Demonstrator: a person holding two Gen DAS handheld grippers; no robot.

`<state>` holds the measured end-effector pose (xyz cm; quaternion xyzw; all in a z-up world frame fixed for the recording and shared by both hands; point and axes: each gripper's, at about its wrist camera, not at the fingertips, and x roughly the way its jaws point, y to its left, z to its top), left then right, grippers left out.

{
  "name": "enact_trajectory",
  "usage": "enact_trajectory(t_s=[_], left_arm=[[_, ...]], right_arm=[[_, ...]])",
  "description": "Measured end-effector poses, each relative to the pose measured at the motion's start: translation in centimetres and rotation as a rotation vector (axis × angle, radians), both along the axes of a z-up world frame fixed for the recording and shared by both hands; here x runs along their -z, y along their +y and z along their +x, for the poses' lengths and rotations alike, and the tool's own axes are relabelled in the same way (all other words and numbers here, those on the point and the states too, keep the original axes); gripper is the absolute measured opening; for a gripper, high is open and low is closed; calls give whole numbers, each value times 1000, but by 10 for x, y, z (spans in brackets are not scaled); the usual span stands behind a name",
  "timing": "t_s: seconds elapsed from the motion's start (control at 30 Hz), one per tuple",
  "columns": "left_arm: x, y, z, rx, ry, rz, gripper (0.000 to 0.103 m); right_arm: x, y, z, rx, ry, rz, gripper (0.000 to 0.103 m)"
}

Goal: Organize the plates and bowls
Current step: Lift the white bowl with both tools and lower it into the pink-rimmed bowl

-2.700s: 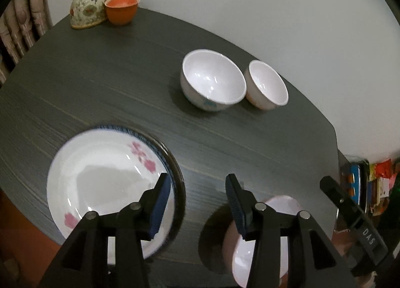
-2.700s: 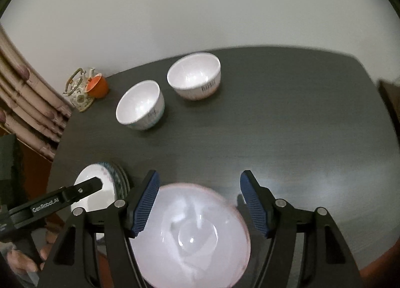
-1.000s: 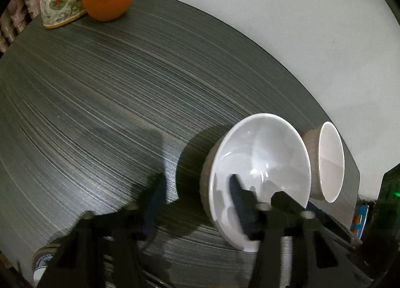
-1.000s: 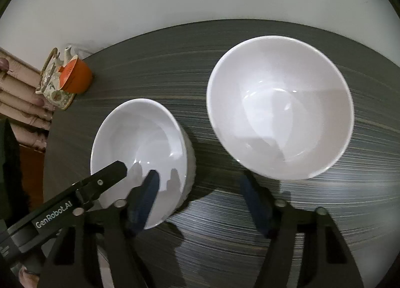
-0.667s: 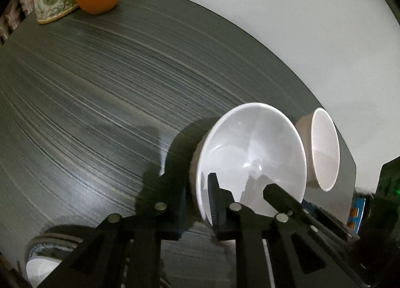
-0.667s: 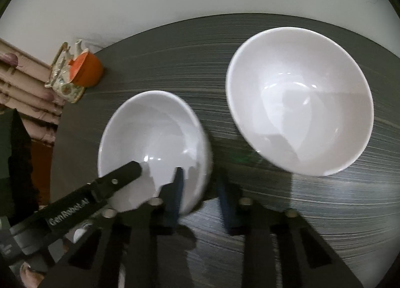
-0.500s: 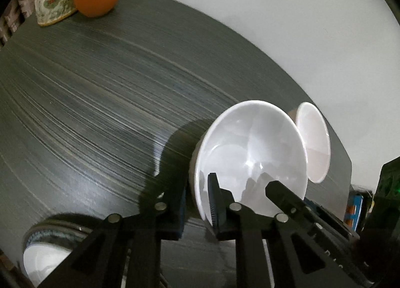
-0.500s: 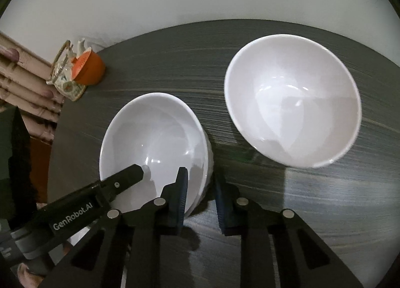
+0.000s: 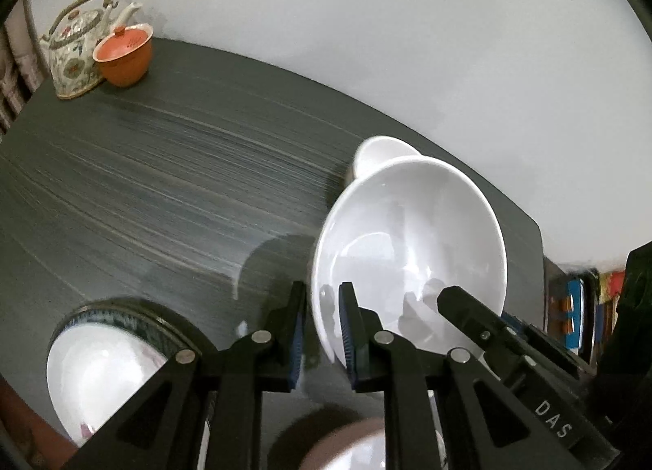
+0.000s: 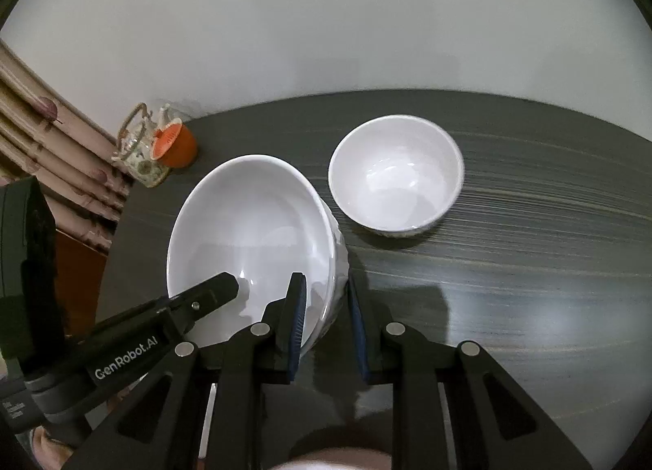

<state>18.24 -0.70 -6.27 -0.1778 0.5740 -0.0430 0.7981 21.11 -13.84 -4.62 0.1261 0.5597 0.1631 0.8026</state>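
Observation:
A large white bowl (image 9: 407, 250) hangs tilted above the dark table, held from two sides. My left gripper (image 9: 322, 331) is shut on its near rim, one pad inside and one outside. My right gripper (image 10: 326, 315) is shut on the opposite rim of the same bowl (image 10: 252, 233). Each view also shows the other gripper's finger reaching over the bowl. A smaller white bowl (image 10: 395, 176) stands on the table beyond it, and peeks out behind the held bowl's rim (image 9: 379, 150) in the left wrist view. A stack of plates (image 9: 102, 364) lies at the lower left.
A patterned teapot (image 9: 77, 50) and an orange lidded cup (image 9: 124, 54) stand at the table's far left corner. A pinkish bowl (image 9: 350, 449) shows under the grippers at the bottom edge. A white wall runs behind the table (image 9: 163, 184); curtains (image 10: 49, 135) hang at the left.
Both grippers went from open to shut on the large bowl's rim, one on each side. They have since lifted it off the table and back from the smaller bowl.

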Motion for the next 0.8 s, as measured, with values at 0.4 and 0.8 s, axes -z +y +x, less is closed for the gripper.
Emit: enact_trajectory(t_s=[0.4, 0.8], left_arm=[[-25, -20, -87, 86, -2, -3, 17], [-10, -33, -159, 125, 64, 40, 17]], right_arm=[[-35, -45, -82, 69, -30, 24, 22], [-18, -59, -166, 124, 35, 27, 22]])
